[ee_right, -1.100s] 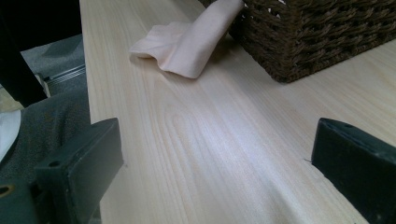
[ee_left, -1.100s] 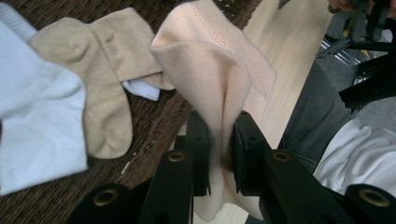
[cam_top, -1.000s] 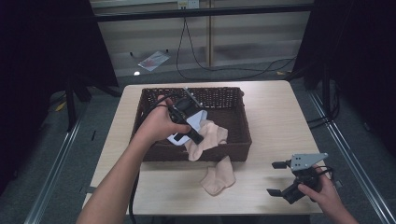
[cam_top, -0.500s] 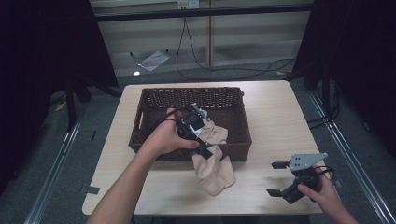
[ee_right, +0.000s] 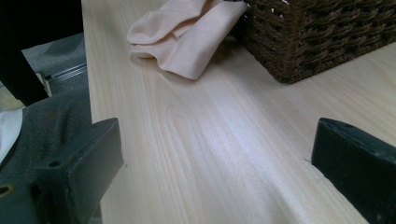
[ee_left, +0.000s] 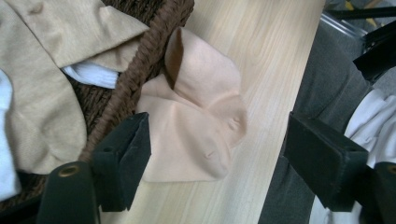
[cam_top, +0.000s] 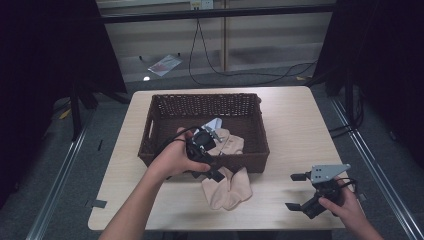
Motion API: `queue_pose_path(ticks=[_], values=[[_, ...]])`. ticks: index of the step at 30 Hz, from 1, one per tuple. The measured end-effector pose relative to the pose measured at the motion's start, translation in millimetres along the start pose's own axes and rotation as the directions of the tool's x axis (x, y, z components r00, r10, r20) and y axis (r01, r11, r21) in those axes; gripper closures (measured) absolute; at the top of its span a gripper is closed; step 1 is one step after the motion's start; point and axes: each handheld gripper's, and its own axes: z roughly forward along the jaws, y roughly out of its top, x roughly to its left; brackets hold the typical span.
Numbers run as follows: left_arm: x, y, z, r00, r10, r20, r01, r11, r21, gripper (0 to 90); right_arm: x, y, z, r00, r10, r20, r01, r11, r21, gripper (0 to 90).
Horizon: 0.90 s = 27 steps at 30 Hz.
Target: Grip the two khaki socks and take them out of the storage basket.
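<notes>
The left hand-held gripper (cam_top: 216, 172) hangs with jaws released above a peach sock (cam_top: 227, 187) lying on the counter (cam_top: 295, 125) against the wicker basket's (cam_top: 252, 162) near wall; the right hand-held gripper (cam_top: 299, 192), jaws spread, rests near-right.

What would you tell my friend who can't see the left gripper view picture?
A peach sock lies crumpled on the light wooden table, right against the brown wicker basket. The open left claw hovers above it, one black jaw on each side. Inside the basket are a tan sock and something white.
</notes>
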Motion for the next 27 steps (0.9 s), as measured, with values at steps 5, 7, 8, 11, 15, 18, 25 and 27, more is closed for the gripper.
queue_pose_path(ticks=[5,7,8,11,15,18,25,27], values=[[-1.8,-8.0,3.1,0.9999,0.005,-0.015,-0.005,0.9999,-0.012,19.6,0.1,0.0,0.6,1.0,0.0,0.001,0.0,1.0,0.004,1.3],[-4.6,-13.0,6.2,0.9997,-0.002,-0.023,0.001,0.9996,-0.028,18.4,0.1,0.0,0.6,1.0,-0.001,-0.001,0.001,1.0,0.004,1.3],[-4.6,-13.0,6.2,0.9997,-0.002,-0.023,0.001,0.9996,-0.028,17.8,0.2,-0.1,0.6,1.0,0.0,-0.001,0.0,1.0,0.003,1.3],[-4.7,-18.2,10.7,0.9995,0.006,-0.032,-0.007,0.9996,-0.028,17.1,0.1,-0.3,1.0,1.0,-0.001,-0.004,0.001,1.0,0.004,1.3],[-6.6,-24.6,18.5,0.9996,0.003,-0.028,-0.004,0.9993,-0.036,15.3,0.2,-0.2,1.1,1.0,-0.001,-0.004,0.001,1.0,0.003,1.3],[-8.3,-31.8,26.8,0.9996,0.011,-0.024,-0.012,0.999,-0.043,13.7,0.4,-0.3,0.7,1.0,0.0,-0.002,0.0,1.0,0.003,1.3],[-7.4,-41.0,39.5,0.999,0.026,-0.036,-0.028,0.9979,-0.058,11.4,0.5,-0.3,1.0,1.0,0.0,-0.003,0.0,1.0,0.005,1.3],[-7.6,-43.2,44.5,0.9988,0.035,-0.033,-0.036,0.9984,-0.044,11.2,0.4,-0.3,0.7,1.0,-0.002,0.001,0.002,1.0,0.006,1.3]])
